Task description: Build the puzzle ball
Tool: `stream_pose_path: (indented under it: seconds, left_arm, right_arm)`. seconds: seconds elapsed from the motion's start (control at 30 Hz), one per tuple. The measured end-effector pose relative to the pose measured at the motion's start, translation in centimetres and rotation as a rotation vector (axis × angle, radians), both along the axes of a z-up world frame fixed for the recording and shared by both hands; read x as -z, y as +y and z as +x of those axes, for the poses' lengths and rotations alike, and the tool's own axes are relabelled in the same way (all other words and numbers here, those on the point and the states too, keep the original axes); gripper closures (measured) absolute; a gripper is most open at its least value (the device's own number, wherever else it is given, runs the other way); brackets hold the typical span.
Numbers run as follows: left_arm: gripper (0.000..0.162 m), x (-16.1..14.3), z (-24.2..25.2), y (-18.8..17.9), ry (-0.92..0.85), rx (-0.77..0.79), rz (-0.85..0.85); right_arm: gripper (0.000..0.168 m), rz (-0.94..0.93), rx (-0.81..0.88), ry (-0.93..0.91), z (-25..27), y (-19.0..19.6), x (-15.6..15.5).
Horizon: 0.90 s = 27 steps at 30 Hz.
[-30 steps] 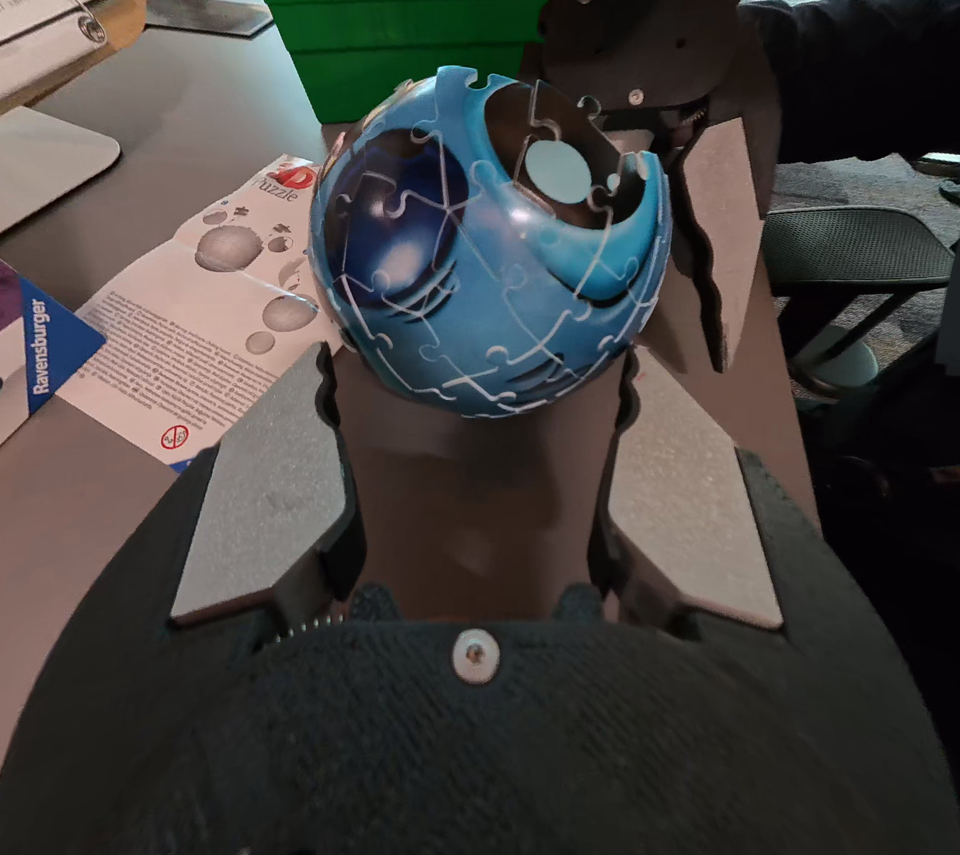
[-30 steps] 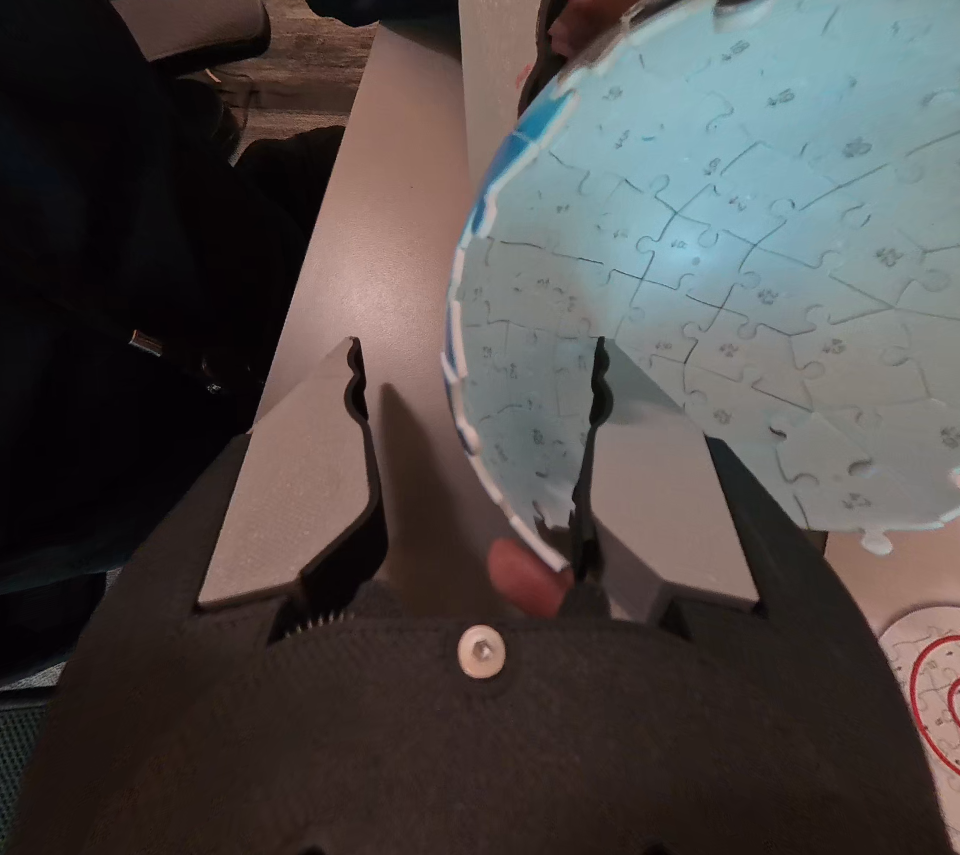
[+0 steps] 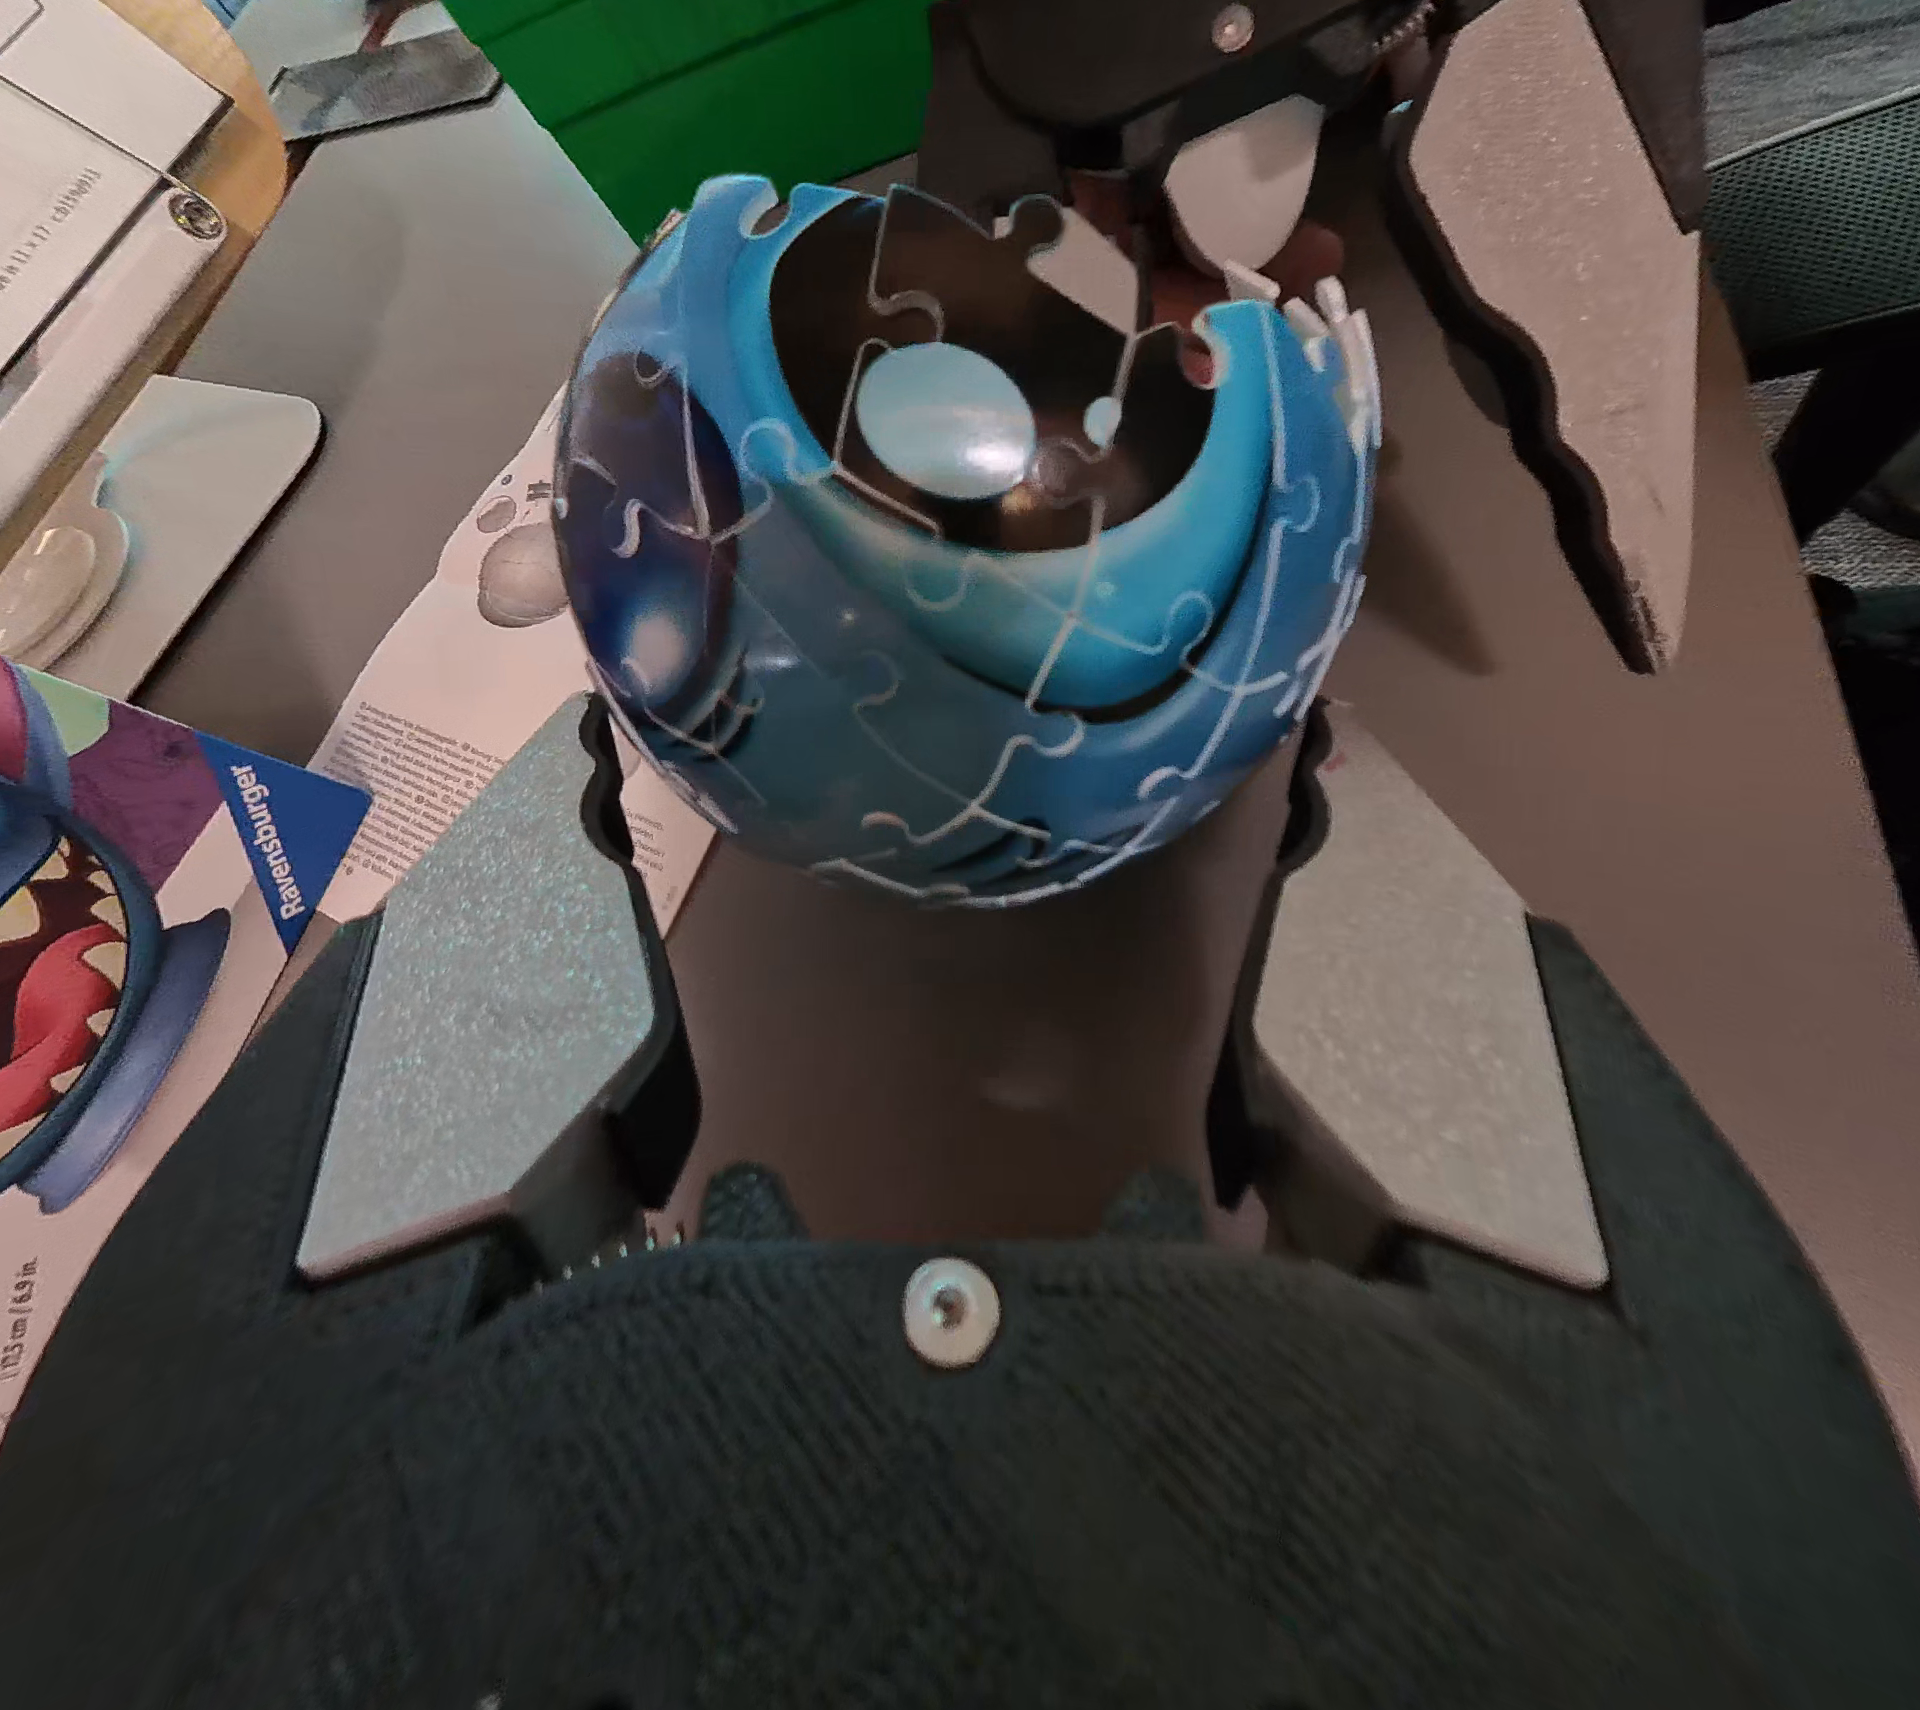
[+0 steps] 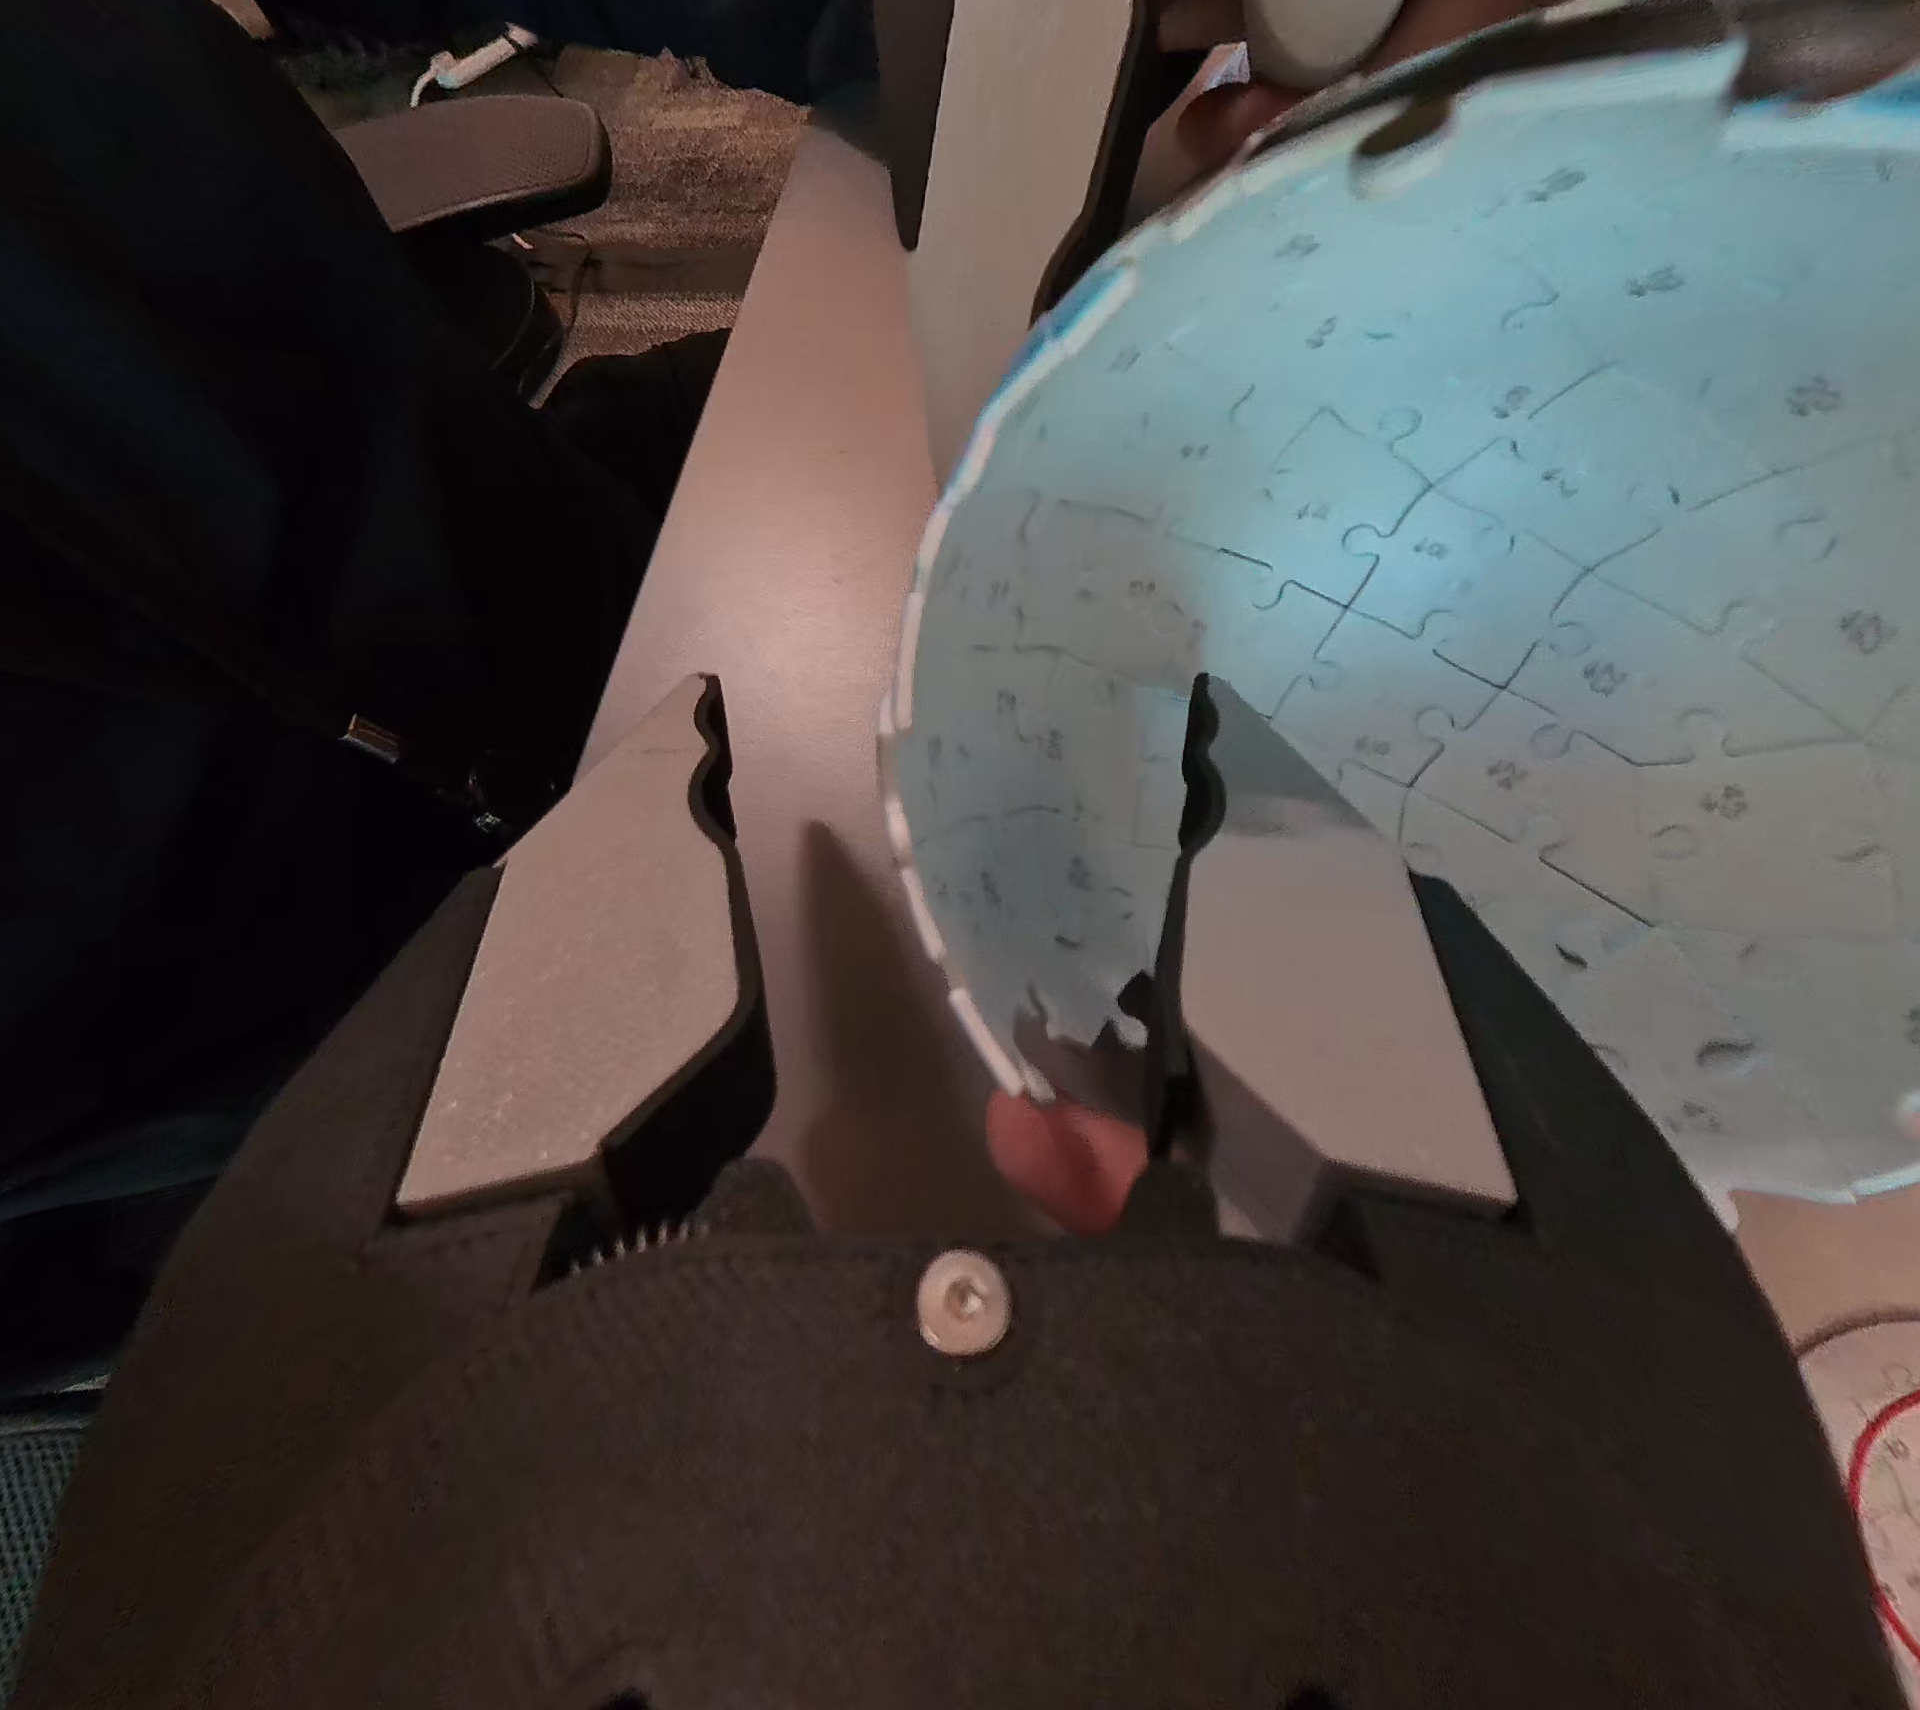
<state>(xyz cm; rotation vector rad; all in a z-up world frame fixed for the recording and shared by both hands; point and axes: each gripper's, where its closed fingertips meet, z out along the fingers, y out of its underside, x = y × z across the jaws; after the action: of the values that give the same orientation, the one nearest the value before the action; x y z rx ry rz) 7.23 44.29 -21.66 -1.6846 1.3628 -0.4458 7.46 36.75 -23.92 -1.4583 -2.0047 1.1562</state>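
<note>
While the half-built puzzle ball [image 3: 966, 559] sits between the tips of the left tool [image 3: 951, 761], whose fingers stand wide at its lower sides, it seems held up off the desk [image 3: 416, 289], though whether they truly pinch it or merely cradle it I cannot tell. The right tool [image 4: 951, 787] is spread apart, one finger [image 4: 1299, 985] reaching inside the pale shell and the other outside, straddling the jagged rim without closing on it. To do this step well, I judge the left tool should keep the ball steady with the open edge turned toward the right one, and any pressing on the rim should be gentle so seated pieces do not pop loose. No loose piece is visible in the right tool; the ball's far side, its support underneath, and the pinkish blob [image 4: 1060, 1161] at the finger root are hard to make out.
</note>
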Motion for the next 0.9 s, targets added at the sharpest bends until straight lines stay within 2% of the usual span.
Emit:
stream_pose_path:
  seconds: [0.17,0.27,0.5,0.7,0.9]
  left_arm:
    - [0.037,0.1,-0.1,0.3,-0.013,0.001,-0.017]
    - [0.037,0.1,-0.1,0.4,-0.016,0.006,-0.027]
    - [0.039,-0.1,-0.1,0.6,-0.024,0.009,-0.027]
    - [0.039,-0.1,0.0,0.6,-0.026,0.012,-0.034]
    - [0.039,-0.4,0.0,0.5,-0.031,0.025,-0.046]
  right_arm:
    - [0.080,0.003,0.019,0.002,0.4,0.5,0.1]
    - [0.073,0.037,0.040,-0.002,0.6,1.0,0.3]
    - [0.065,0.258,0.147,0.036,2.1,3.8,-1.3]
    - [0.054,0.418,0.157,-0.144,2.6,5.6,1.5]
    - [0.052,0.371,0.141,-0.209,2.9,5.5,2.1]
